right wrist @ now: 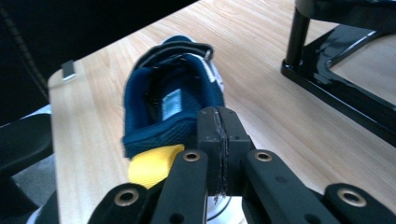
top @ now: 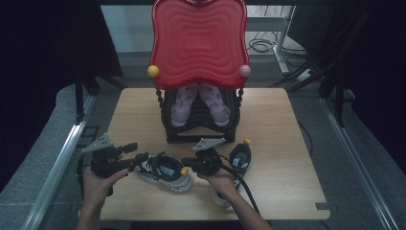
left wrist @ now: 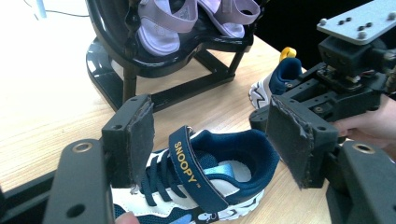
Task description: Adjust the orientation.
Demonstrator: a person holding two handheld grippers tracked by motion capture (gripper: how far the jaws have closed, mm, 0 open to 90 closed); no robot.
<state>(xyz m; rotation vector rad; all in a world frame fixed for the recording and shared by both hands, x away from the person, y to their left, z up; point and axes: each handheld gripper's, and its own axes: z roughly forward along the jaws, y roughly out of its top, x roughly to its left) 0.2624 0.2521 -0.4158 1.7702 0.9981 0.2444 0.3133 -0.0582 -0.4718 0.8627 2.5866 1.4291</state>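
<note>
**A:** Where is the sneaker (left wrist: pixel 243 149) sitting, and what are the grippers doing?

**B:** It is lying on its sole at the near part of the table (left wrist: pixel 46 102). The left hand-held gripper (left wrist: pixel 215 135) is standing released, with its pads straddling the lacing and the collar and not pressing on either. The right hand-held gripper (right wrist: pixel 218 135) is sitting clenched at the heel, just beside the yellow heel loop (right wrist: pixel 152 168). I am seeing nothing between its pads.

**A:** How are you expecting it to handle?

**B:** I am judging it light. The padded upper is probably giving under a squeeze, while the rubber sole and heel cup are likely holding firm. The strap (left wrist: pixel 191 168) is standing up loose, so I am avoiding it. I am favouring a grip across the sides low down near the sole, or on the heel loop.

**A:** Which way is it pointing?

**B:** In the high view its long axis is running across the table, slightly slanted. The toe is pointing toward the left hand-held gripper and the heel toward the right one.

**A:** And beyond it?

**B:** The second sneaker (top: pixel 241 158) is lying by the right hand, apart from the first. Farther back the black rack (top: pixel 201 132) is carrying pink sandals (top: pixel 198 103)
</note>
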